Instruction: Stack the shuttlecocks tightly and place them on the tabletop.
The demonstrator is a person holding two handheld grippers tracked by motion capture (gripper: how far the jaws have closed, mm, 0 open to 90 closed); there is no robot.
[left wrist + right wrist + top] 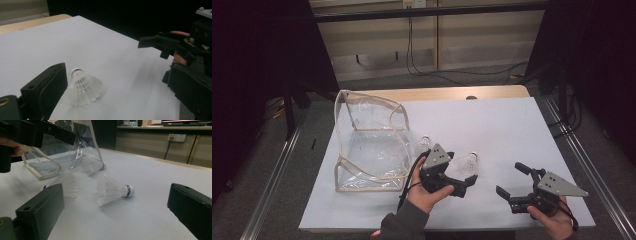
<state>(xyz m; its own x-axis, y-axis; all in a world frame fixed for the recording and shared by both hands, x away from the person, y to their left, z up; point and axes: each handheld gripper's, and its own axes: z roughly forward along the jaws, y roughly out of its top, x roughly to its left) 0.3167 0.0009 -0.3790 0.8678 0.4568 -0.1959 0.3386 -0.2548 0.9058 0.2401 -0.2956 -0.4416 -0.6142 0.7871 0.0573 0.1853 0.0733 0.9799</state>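
Observation:
Three white shuttlecocks lie on the white table. In the right gripper view one shuttlecock [113,190] lies between my open jaws, another [92,165] rests by the clear bag [50,152], and a third [65,183] sits behind my left jaw. In the high view two shuttlecocks [470,160] [425,141] show beside the clear plastic bag [369,142]. My left gripper [461,168] is open and points right, with a shuttlecock [85,87] lying on the table by its left jaw. My right gripper [511,179] is open, faces left, and holds nothing.
The bag stands upright on the table's left half, its mouth open at the top. The table's front edge [447,229] is just under both hands. Metal rails [592,175] run along both sides of the table. Cables hang by the back wall.

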